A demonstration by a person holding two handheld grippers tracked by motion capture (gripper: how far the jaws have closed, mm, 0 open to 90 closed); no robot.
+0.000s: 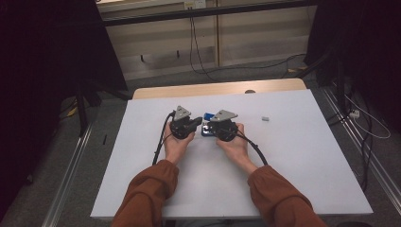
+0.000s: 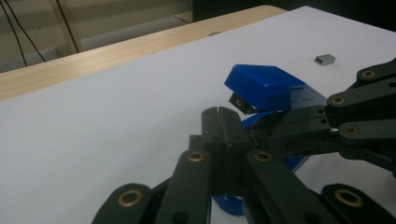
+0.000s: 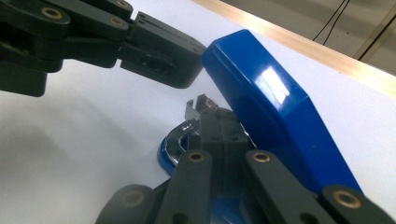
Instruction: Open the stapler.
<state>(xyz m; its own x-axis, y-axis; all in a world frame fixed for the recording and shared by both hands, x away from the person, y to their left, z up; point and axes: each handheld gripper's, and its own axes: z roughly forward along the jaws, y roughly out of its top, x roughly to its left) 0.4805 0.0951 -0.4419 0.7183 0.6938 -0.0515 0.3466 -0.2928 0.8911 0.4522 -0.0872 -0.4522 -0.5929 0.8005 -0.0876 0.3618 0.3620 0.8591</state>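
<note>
A blue stapler lies at the middle of the white table with its lid swung up and its metal magazine exposed. My right gripper is shut, its jaws tucked under the raised lid against the magazine; I cannot tell whether it pinches any metal. It reaches in from the right in the left gripper view. My left gripper is shut and empty, just in front of the stapler's nose. Its tip touches the lid's front end. Both grippers meet at the stapler.
A small grey block of staples lies on the table to the right of the stapler. A wooden strip runs along the table's far edge. Cables lie on the floor beyond, and metal rails flank the table.
</note>
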